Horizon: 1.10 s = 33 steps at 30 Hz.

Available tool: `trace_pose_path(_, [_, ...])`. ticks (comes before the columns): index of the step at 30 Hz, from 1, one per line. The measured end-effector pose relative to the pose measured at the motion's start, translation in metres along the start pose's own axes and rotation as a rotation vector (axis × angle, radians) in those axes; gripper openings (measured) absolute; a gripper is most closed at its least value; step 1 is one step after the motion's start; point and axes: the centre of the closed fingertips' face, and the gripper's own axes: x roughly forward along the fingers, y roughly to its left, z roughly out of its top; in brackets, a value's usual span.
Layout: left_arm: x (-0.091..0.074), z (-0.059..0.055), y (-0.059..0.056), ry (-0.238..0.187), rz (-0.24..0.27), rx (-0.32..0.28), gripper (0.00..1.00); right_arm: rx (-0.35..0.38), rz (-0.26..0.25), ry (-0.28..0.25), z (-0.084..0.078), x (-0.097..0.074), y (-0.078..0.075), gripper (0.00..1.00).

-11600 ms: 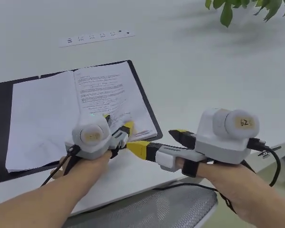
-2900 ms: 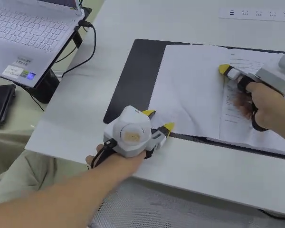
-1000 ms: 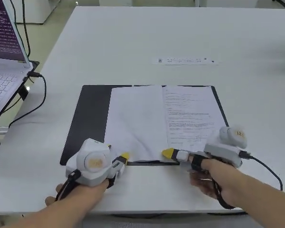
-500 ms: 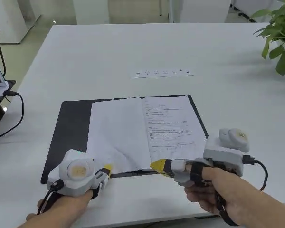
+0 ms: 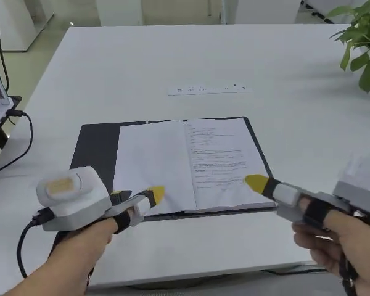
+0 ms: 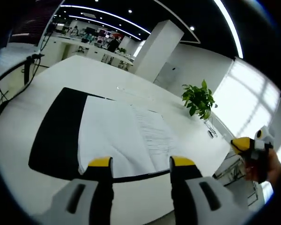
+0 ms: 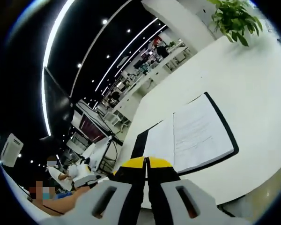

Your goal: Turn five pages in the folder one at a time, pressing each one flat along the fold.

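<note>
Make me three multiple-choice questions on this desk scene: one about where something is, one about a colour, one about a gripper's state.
1. Where does the power strip lie?
A) on the table, beyond the folder
B) on the blank page
C) under the folder's cover

2. What colour is the folder's cover?
A) red
B) black
C) green

3. How do the jaws of the right hand-held gripper stand?
A) wide open
B) shut on a page
C) shut on nothing

Answers: 1 A, it sits past the folder's far edge. 2 B, its bare left part is black. 3 C, the yellow tips meet with nothing between them.
</note>
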Motion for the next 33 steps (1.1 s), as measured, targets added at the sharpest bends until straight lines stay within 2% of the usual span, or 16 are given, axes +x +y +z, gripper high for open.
trace_pose_path(2, [-0.010,0.003,-0.006,-0.018,0.004,0.029,0.53,-0.074,-0.044,-0.034,0.009,-0.008,-0.007,0.02])
trace_pose_path(4, [-0.019,0.006,-0.008,-0.027,0.026,0.076,0.60,-0.118,-0.079,-0.030,0.012,-0.011,-0.014,0.11])
trace_pose_path(6, [-0.031,0.010,-0.007,-0.032,0.075,0.152,0.66,-0.212,-0.133,-0.023,0.016,-0.014,-0.025,0.23])
trace_pose_path(8, [-0.037,0.014,-0.007,-0.045,0.098,0.192,0.70,-0.284,-0.175,0.001,0.016,-0.013,-0.037,0.33])
trace_pose_path(10, [-0.043,0.019,-0.003,-0.051,0.128,0.228,0.74,-0.347,-0.193,0.024,0.014,-0.013,-0.043,0.42])
trace_pose_path(12, [-0.048,0.024,0.002,-0.065,0.169,0.263,0.83,-0.405,-0.205,0.050,0.011,-0.011,-0.048,0.51])
trace_pose_path(14, [-0.052,0.028,0.002,-0.081,0.175,0.268,0.95,-0.437,-0.208,0.063,0.009,-0.010,-0.050,0.60])
trace_pose_path(15, [-0.055,0.032,0.003,-0.099,0.183,0.277,0.99,-0.455,-0.212,0.063,0.009,-0.009,-0.051,0.68])
trace_pose_path(18, [-0.061,0.031,0.005,-0.084,0.188,0.296,0.99,-0.501,-0.205,0.049,0.011,-0.008,-0.051,0.88])
trace_pose_path(20, [-0.065,0.029,0.007,-0.073,0.196,0.328,0.99,-0.519,-0.187,0.036,0.013,-0.008,-0.050,0.97])
trace_pose_path(21, [-0.068,0.028,0.008,-0.068,0.203,0.341,0.99,-0.534,-0.166,0.048,0.012,-0.008,-0.048,1.00])
trace_pose_path(22, [-0.070,0.027,0.009,-0.063,0.205,0.345,0.99,-0.527,-0.168,0.055,0.011,-0.009,-0.050,1.00])
trace_pose_path(24, [-0.081,0.026,0.018,-0.064,0.232,0.342,0.99,-0.539,-0.162,0.074,0.008,-0.009,-0.056,1.00])
trace_pose_path(26, [-0.083,0.026,0.021,-0.060,0.246,0.342,0.99,-0.522,-0.166,0.085,0.007,-0.009,-0.062,1.00])
trace_pose_path(31, [-0.082,0.028,0.022,-0.064,0.254,0.347,0.99,-0.513,-0.164,0.089,0.005,-0.008,-0.064,1.00])
trace_pose_path(33, [-0.076,0.028,0.021,-0.047,0.249,0.356,0.99,-0.506,-0.163,0.091,0.005,-0.007,-0.066,1.00])
